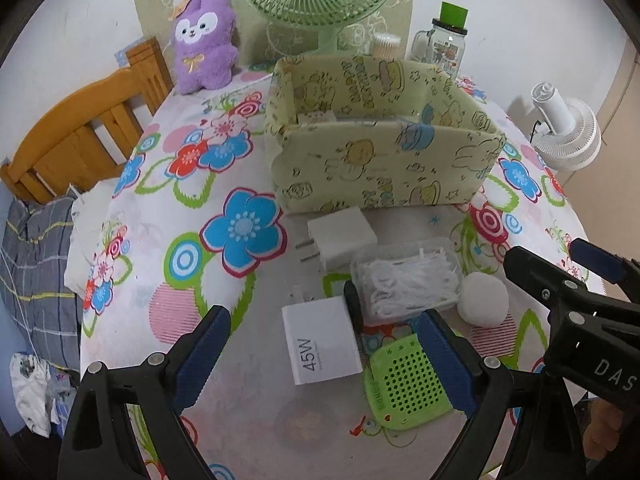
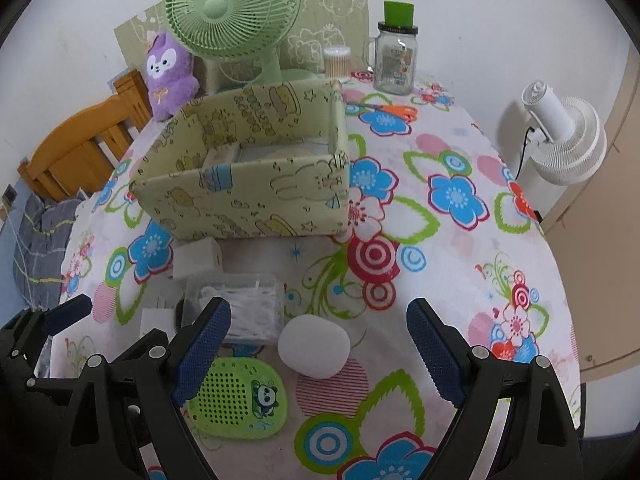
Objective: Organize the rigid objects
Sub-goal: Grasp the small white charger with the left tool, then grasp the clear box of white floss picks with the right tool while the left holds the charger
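Fingers wide above charger, green case

2 wrist views, angled down, close above table, sharing storage box

A lived-in home room is indicated by a floral tablecloth, a purple plush toy, a green desk fan, a wooden bed frame and plaid bedding.

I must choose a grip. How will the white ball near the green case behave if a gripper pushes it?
The white ball looks rounded with no flat side, so a push would probably roll it across the tablecloth. Its surface seems matte, so likely not slippery. Weight cannot be told.
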Demonstrator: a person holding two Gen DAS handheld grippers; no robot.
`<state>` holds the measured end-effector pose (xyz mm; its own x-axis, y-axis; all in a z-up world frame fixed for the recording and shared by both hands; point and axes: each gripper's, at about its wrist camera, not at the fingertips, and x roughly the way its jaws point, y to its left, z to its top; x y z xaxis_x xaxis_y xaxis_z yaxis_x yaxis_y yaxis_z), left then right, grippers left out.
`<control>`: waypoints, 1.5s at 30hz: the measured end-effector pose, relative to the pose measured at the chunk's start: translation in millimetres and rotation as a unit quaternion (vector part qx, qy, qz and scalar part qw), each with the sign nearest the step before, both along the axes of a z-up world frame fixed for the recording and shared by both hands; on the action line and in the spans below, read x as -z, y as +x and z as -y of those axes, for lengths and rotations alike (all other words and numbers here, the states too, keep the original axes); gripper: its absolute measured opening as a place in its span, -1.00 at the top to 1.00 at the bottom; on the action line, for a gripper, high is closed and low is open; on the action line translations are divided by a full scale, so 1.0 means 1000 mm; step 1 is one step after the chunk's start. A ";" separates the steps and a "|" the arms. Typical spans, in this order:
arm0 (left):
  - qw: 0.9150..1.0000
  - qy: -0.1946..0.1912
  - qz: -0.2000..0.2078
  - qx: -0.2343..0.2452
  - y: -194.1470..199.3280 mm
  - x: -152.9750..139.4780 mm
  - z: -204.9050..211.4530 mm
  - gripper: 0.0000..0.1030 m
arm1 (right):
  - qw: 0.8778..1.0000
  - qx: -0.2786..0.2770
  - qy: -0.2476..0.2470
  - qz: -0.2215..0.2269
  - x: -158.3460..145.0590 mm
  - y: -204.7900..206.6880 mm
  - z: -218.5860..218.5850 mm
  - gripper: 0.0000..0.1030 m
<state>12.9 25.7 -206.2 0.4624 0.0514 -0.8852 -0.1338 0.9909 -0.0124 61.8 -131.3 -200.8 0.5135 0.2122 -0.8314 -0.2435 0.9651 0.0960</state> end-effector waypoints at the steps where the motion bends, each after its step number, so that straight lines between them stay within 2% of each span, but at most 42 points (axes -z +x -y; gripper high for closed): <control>1: 1.000 -0.002 -0.001 -0.001 0.000 0.001 -0.001 -0.85 | 1.000 0.001 -0.001 -0.002 0.003 0.000 -0.001 -0.78; 16: 0.999 -0.014 -0.032 0.013 0.001 0.026 -0.004 -0.56 | 0.999 0.017 -0.007 -0.038 0.030 -0.006 -0.013 -0.75; 21: 0.999 -0.020 -0.043 0.014 0.001 0.032 -0.008 -0.29 | 0.999 0.013 -0.007 -0.044 0.034 -0.009 -0.019 -0.70; 26: 0.998 -0.047 -0.048 0.018 0.001 0.035 -0.013 0.08 | 0.999 0.014 -0.005 -0.049 0.036 -0.008 -0.026 -0.70; 31: 0.997 -0.051 -0.046 0.023 0.000 0.035 -0.016 0.07 | 0.999 0.012 -0.006 -0.050 0.036 -0.008 -0.034 -0.69; 36: 0.998 -0.022 -0.040 0.038 0.001 0.034 -0.011 0.08 | 0.998 0.010 -0.009 -0.054 0.038 -0.009 -0.043 -0.69; 45: 0.998 -0.001 -0.050 0.039 0.013 0.043 -0.006 0.00 | 0.998 0.027 -0.015 -0.061 0.042 -0.006 -0.041 -0.69</control>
